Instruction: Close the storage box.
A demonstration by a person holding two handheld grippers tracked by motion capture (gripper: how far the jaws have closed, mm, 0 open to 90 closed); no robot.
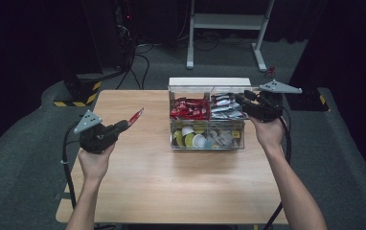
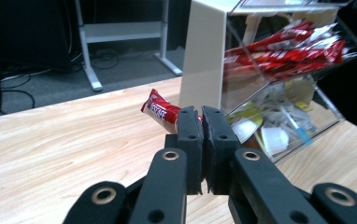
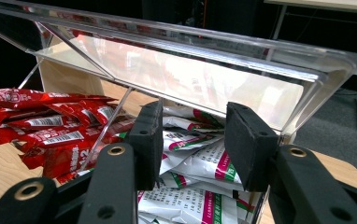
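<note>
My left gripper [image 1: 123, 125] hovers over the left part of the wooden table [image 1: 171, 182], shut on one end of a red coffee sachet [image 1: 135, 116] that sticks out towards the clear box [image 1: 207, 145]. In the left gripper view the jaws [image 2: 201, 116] are pressed together, with the red sachet [image 2: 160, 109] reaching out past them. My right gripper [image 1: 242, 99] is at the box's upper right compartment. Its jaws [image 3: 193, 126] stand apart above the white sachets [image 3: 200, 158], pinching nothing, under the raised clear lid [image 3: 190, 79]. Red sachets [image 3: 41, 126] fill the compartment beside them.
The box stands at the table's far middle, with red sachets [image 1: 189, 109] top left, white sachets [image 1: 225, 108] top right and small cups and packets [image 1: 193, 139] in its lower front tray. A white desk frame [image 1: 226, 24] stands on the floor beyond.
</note>
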